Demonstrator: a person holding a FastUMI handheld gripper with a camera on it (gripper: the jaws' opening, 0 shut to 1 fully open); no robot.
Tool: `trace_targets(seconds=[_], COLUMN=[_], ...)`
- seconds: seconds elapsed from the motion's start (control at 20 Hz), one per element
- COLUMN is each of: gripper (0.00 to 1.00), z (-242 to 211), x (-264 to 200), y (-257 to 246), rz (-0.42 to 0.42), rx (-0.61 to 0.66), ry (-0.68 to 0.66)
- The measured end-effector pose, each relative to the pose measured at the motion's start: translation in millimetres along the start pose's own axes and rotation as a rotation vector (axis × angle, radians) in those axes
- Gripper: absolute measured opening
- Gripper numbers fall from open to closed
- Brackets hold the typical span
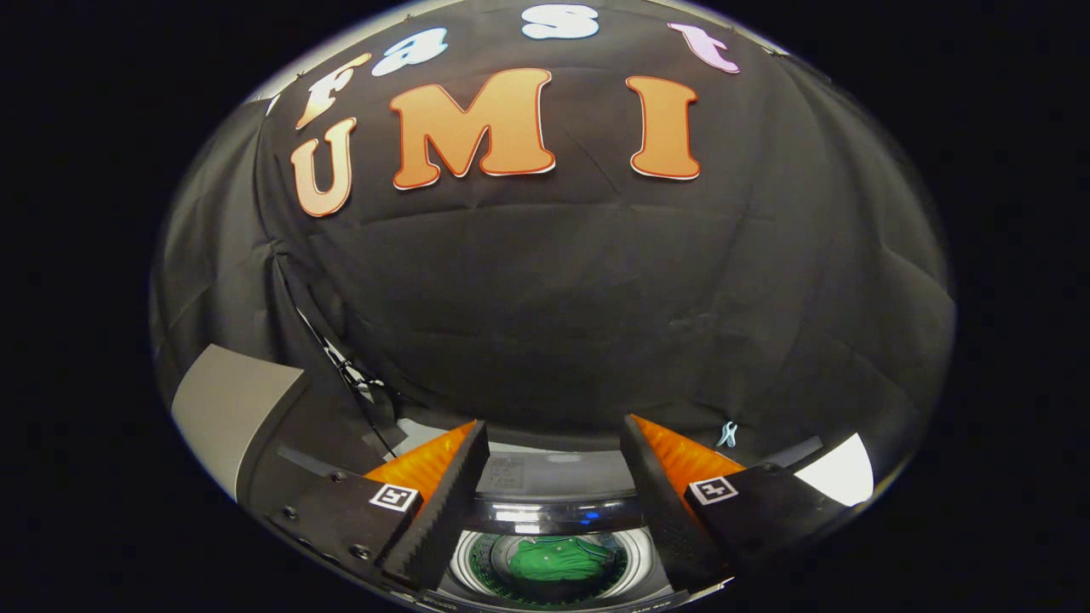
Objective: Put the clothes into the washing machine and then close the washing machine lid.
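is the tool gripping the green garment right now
No, the tool is open with nothing between its fingers; the green garment lies in the washer drum below.

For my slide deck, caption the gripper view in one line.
Open gripper held above the washing machine, green clothes in the drum between its fingers.

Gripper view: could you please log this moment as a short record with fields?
claw: open, fingers spread, nothing between them
washing machine: below and just ahead of the fingers, drum open to view
green garment: lying inside the drum
lid: cannot tell its position
task stage: clothes in, lid closing not yet seen
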State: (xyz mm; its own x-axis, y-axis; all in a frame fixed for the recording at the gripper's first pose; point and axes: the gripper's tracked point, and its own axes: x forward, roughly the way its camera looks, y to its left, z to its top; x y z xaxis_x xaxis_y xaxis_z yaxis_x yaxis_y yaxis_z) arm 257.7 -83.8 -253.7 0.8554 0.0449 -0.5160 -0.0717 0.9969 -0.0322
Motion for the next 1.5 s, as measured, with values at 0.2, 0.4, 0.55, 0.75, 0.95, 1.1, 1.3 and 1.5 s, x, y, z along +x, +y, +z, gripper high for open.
trace_targets(seconds=[0.2, 0.4, 0.55, 0.75, 0.95, 1.1, 1.3, 1.5], gripper=[1.0, 1.0, 0.99, 0.99, 0.99, 0.99, 0.99, 0.99], z=[-18.6, -41.0, -72.9, -136.9, -171.6, -169.9, -143.9, -100.7], x=[-15.9, -29.2, -35.9, -54.4, -79.1, -103.4, -138.4, -172.8], y=[-2.5, -2.8, -7.5, -7.4, -3.8, 1.1, 8.4, 17.6], rz=[-0.025, -0.048, -0.087, -0.122, -0.147, -0.166, -0.192, -0.196], rx=[0.003, 0.003, 0.003, 0.041, 0.084, 0.107, 0.146, 0.154], ry=[0.003, 0.025, 0.076, 0.166, 0.198, 0.181, 0.096, 0.002])
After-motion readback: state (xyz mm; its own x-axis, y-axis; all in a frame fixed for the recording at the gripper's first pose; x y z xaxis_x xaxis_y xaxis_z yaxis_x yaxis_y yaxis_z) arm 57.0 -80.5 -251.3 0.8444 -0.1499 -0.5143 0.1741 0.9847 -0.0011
